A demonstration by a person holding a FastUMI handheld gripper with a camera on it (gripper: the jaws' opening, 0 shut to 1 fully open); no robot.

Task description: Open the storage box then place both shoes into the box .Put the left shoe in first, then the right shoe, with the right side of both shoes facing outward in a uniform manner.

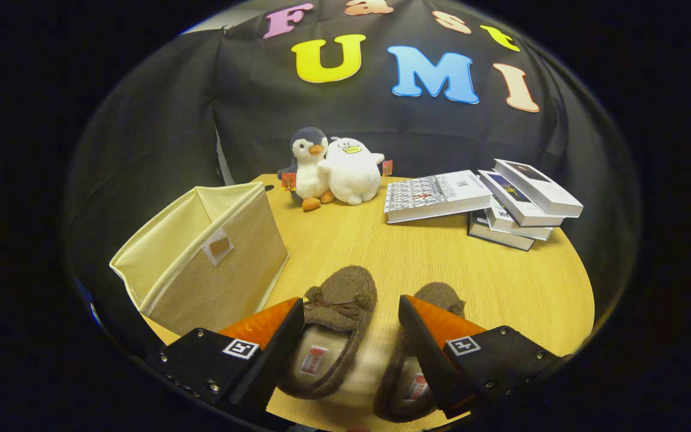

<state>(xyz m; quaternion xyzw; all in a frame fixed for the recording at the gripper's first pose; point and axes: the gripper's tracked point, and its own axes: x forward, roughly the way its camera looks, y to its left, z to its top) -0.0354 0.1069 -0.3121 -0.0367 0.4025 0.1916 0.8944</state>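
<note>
The tongs hang spread apart above the two brown shoes on the tabletop; the storage box stands open beside them; best to pinch the left shoe's rim firmly before lifting

Round light-wood surface, grain running across it, curved far edge meeting the booth wall. Wall is black cloth, creased, draped around the back and both sides. Pale strip of another wall shows above the cloth at far left. Lighting is even and warm from above, soft shadows on the surface. Floor is too dark to tell.
</note>
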